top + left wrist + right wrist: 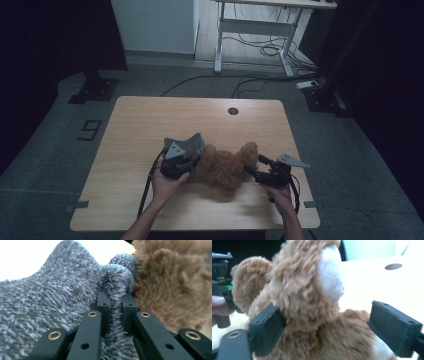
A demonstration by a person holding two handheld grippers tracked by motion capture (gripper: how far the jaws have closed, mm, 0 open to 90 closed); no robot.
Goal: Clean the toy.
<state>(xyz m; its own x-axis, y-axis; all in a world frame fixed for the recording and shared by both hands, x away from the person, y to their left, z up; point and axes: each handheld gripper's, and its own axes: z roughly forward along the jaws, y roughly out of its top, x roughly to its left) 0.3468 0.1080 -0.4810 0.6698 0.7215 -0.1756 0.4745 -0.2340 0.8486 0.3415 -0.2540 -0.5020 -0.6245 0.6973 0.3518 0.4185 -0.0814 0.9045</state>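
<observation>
- High view: a brown plush toy lies on the wooden tabletop, toward the near edge, between the two hands.
- Left hand-held gripper: sits at the toy's left end, jaws clamped tight on a fold of grey fuzzy sock. In the left gripper view, the sock is pinched between the pads, with brown plush touching it just to the right.
- Right hand-held gripper: at the toy's right end, jaws spread wide. In the right gripper view, the plush stands between them; the left pad touches the fur, the right pad stands apart.
- Open room: bare tabletop extends to the far edge with its cable hole; a narrower strip remains at the near edge.
</observation>
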